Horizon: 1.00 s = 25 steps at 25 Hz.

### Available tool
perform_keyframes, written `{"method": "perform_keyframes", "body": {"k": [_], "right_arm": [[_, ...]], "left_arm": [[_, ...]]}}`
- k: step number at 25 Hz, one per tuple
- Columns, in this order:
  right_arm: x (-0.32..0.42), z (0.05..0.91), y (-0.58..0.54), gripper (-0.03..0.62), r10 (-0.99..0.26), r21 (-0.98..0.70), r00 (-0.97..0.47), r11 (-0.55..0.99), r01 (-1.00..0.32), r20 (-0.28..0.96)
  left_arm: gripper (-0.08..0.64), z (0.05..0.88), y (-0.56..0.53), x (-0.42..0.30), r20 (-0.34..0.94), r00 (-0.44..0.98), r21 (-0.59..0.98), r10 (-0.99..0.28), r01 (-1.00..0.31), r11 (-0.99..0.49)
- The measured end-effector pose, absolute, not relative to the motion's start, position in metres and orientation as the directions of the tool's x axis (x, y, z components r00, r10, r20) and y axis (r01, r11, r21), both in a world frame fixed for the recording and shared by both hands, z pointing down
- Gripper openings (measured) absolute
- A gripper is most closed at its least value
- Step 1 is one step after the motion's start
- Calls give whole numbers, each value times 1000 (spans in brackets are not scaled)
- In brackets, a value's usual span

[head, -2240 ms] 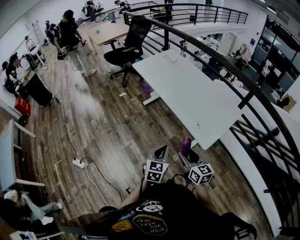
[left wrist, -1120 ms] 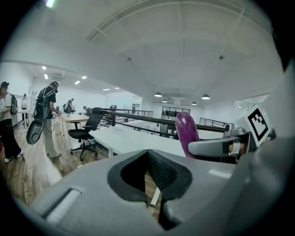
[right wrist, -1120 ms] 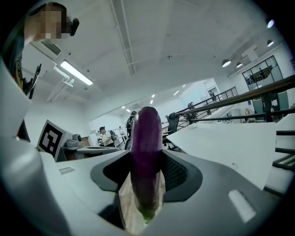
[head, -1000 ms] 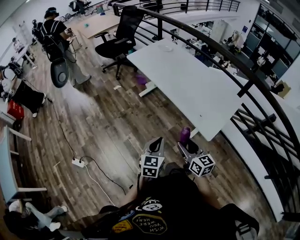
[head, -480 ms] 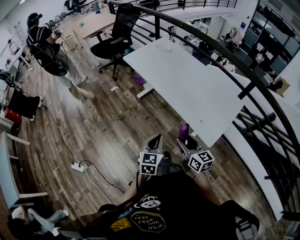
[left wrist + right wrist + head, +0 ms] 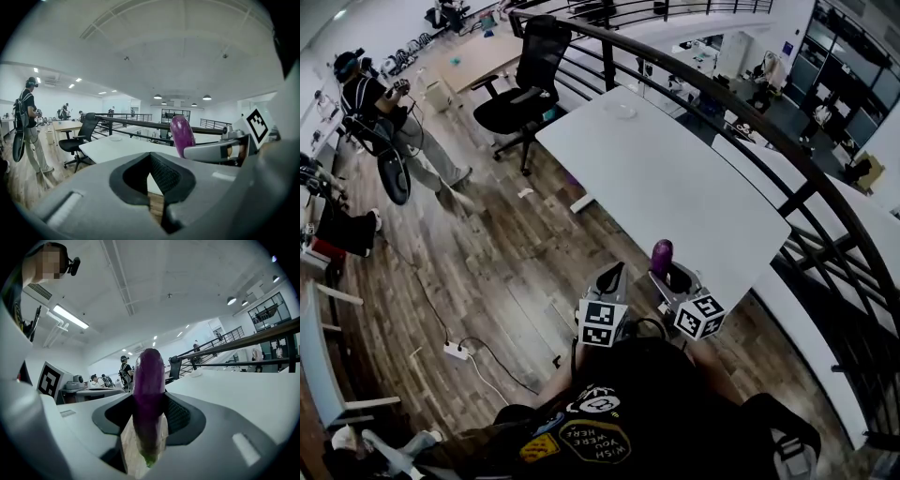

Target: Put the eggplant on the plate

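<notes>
Holding eggplant [image 6: 149,380] upright, right hand-held gripper [image 6: 150,401]; plate [image 6: 621,111] well apart.

Purple eggplant [image 6: 149,394] upright, stem down, pinched in right tool [image 6: 149,417], pale plate [image 6: 619,110] well apart

Head view: eggplant [image 6: 662,251] lower end hidden inside right gripper [image 6: 671,275]; the hand on it hidden under person's torso [image 6: 628,412]. Plate [image 6: 622,111] at far end of table [image 6: 675,187] too small to tell contents. Left gripper view: eggplant base hidden behind right gripper.
</notes>
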State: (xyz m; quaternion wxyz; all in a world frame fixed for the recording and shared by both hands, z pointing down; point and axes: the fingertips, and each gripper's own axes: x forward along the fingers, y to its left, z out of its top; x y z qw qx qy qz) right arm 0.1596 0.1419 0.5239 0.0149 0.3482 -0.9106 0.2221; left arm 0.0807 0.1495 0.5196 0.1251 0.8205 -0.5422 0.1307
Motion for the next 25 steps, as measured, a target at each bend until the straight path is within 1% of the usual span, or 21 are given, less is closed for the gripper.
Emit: {"method": "perform_keyframes", "body": {"k": [5,12,19,25], "right_arm": [[160,535,108,205,-601,-413,-772,662,-625,205],[149,550,66,206,-603,-449,-764,630,-634,232],[106,547,8,205,-615,-432,-754,630,-645,229],[59,540,-40,204,-639,-406,-737,626,-665,221]], "left_arm": [[5,534,111,83,389,358,77,-849,-931,-357],[5,544,65,78,413,390,69,-823,-914,-399],[5,541,7,32,397,402,60,-825,-908,-414],[5,531,-43,-15,354,427,69,-832,-899,-432]]}}
